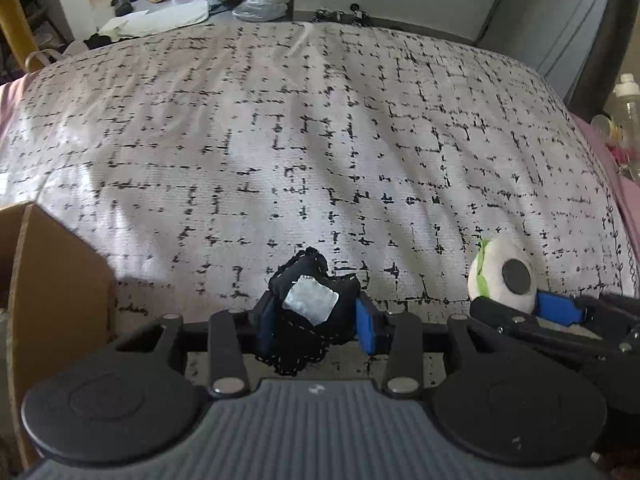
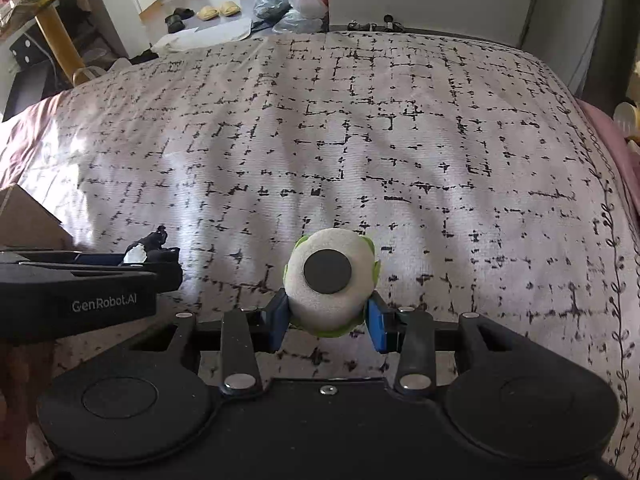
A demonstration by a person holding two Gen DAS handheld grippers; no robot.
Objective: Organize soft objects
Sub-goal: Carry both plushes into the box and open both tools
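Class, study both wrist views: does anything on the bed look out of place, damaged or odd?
Nothing stands out. The left gripper clamps a black stitched fabric pouch; the right gripper clamps a white-and-green plush eyeball toy. The patterned grey bedspread is merely lightly creased.

A grid-patterned bedspread [image 1: 320,140] covers the bed, with plastic bags [image 2: 296,4] and yellow slippers [image 2: 218,11] on the floor beyond.
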